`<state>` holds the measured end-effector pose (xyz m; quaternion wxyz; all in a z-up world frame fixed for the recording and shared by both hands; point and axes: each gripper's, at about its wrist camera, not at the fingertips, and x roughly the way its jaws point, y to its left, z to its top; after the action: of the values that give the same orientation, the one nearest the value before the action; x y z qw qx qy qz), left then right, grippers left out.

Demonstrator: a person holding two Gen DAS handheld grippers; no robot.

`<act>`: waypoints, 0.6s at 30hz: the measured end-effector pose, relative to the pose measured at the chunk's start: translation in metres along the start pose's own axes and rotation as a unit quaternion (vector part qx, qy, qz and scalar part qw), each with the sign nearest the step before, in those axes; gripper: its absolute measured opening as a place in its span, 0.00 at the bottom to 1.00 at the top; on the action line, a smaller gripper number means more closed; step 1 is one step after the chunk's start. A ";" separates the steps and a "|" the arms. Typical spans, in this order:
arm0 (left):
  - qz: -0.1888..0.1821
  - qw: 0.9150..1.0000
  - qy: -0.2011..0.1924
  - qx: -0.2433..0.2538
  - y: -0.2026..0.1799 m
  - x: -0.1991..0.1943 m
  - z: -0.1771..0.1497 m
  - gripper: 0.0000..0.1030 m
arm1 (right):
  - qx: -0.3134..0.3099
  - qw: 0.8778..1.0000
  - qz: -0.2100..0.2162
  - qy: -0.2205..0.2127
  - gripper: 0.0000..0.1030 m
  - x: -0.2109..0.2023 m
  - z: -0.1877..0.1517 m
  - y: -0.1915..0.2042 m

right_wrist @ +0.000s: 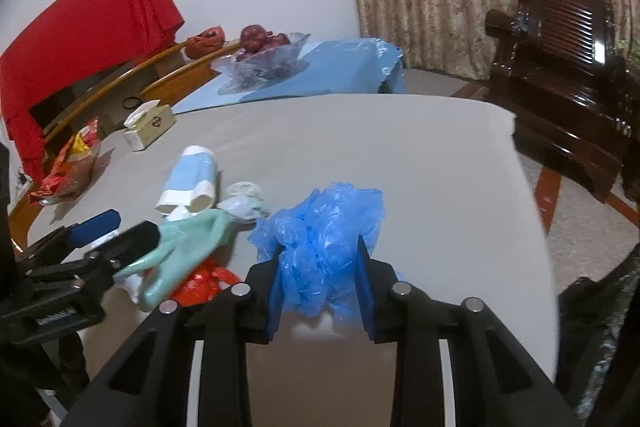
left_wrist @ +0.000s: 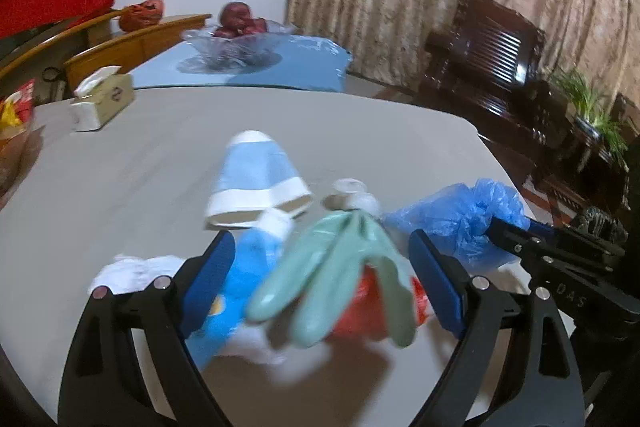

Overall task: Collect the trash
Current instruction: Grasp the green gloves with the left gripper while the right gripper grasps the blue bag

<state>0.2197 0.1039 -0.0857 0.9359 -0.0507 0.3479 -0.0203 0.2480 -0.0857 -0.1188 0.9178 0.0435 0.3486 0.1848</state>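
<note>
Across the lower half of both views lies the grey table [right_wrist: 400, 155], its near centre carrying the whole litter pile, which I read as gathered there for pickup. In the right wrist view, lower centre, my right gripper [right_wrist: 322, 287] is pinching the crumpled blue plastic bag [right_wrist: 320, 227], pads pressed into its sides; I judge it is meant as the trash sack. In the left wrist view, bottom centre, my left gripper [left_wrist: 320, 275] stands spread wide, straddling the mint-green glove [left_wrist: 332, 275] without pressing it. The glove drapes over a red wrapper [left_wrist: 356, 315], beside a blue packet [left_wrist: 240, 291]. Just above, centre frame, a tipped blue-and-white paper cup [left_wrist: 256, 183] lies on its side. Tissue box [left_wrist: 104, 103] at upper left looks like a keeper, well apart.
</note>
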 end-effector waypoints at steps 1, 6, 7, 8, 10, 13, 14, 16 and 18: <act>-0.002 1.000 0.005 0.002 -0.005 0.006 0.001 0.83 | 0.001 1.000 -0.003 -0.001 0.30 -0.001 0.000 -0.003; -0.006 1.000 0.029 0.003 -0.014 0.029 0.004 0.74 | 0.011 1.000 -0.012 -0.001 0.30 -0.002 -0.002 -0.015; -0.003 0.999 0.034 0.005 -0.016 0.034 0.003 0.72 | 0.013 1.000 -0.012 -0.001 0.30 -0.002 -0.003 -0.018; -0.001 0.999 0.039 0.007 -0.018 0.037 0.003 0.71 | 0.015 1.000 -0.012 -0.001 0.30 -0.002 -0.004 -0.019; 0.006 0.999 0.048 0.007 -0.018 0.043 0.002 0.64 | 0.018 1.000 -0.012 0.000 0.30 -0.002 -0.005 -0.022; 0.010 0.998 0.061 0.001 -0.015 0.051 -0.001 0.57 | 0.021 1.000 -0.010 0.001 0.30 -0.001 -0.006 -0.022; 0.010 0.998 0.061 0.001 -0.015 0.050 -0.001 0.56 | 0.022 1.000 -0.009 0.001 0.30 0.000 -0.006 -0.022; 0.009 0.998 0.062 0.002 -0.015 0.049 -0.003 0.48 | 0.023 1.000 -0.007 0.000 0.30 0.000 -0.007 -0.021; 0.004 0.998 0.062 -0.003 -0.014 0.047 -0.004 0.42 | 0.024 1.000 -0.005 -0.001 0.30 -0.002 -0.007 -0.021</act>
<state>0.2530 0.0867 -0.1175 0.9127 -0.0503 0.4052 -0.0184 0.2487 -0.1059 -0.1274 0.9177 0.0637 0.3524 0.1718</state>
